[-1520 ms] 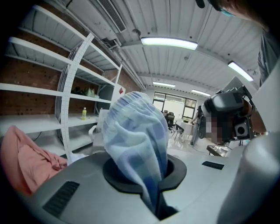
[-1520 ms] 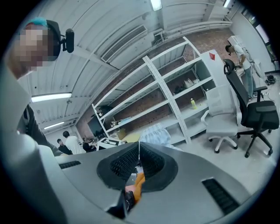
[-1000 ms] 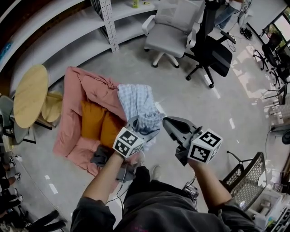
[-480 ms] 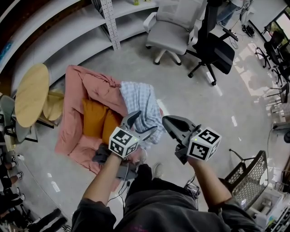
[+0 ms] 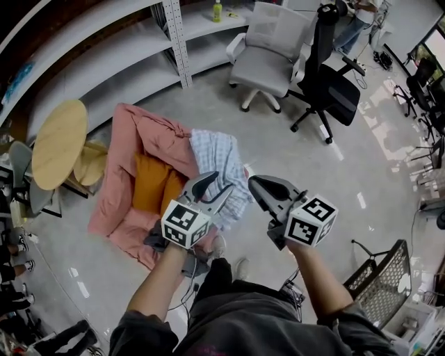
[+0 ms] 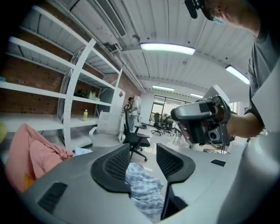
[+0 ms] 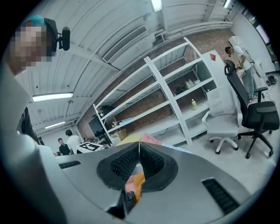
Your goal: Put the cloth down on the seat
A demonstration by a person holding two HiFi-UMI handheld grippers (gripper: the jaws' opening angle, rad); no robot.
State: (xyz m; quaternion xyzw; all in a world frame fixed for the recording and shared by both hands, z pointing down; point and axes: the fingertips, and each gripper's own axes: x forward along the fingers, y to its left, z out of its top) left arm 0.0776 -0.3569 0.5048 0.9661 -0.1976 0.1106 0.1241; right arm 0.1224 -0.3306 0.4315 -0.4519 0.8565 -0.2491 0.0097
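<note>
The blue checked cloth (image 5: 219, 163) lies draped over the right side of the pink-covered seat (image 5: 132, 139), beside two orange cushions (image 5: 154, 191). My left gripper (image 5: 221, 182) hovers just above the cloth's near end. Its jaws stand apart with nothing between them, and they have just been closing. Through their gap in the left gripper view (image 6: 143, 151) the cloth (image 6: 142, 188) shows well below. My right gripper (image 5: 253, 183) hangs to the right of the cloth, shut and empty, its tips meeting in the right gripper view (image 7: 139, 154).
A round wooden table (image 5: 59, 142) stands left of the seat. White shelving (image 5: 104, 49) runs along the back, with a green bottle (image 5: 217, 10) on it. A white office chair (image 5: 271, 52) and a black one (image 5: 334, 80) stand behind. A wire basket (image 5: 379, 278) sits at lower right.
The left gripper, shut on the cloth a second ago, opened and let it go onto the seat, then rose clear. The right gripper has barely shifted.
</note>
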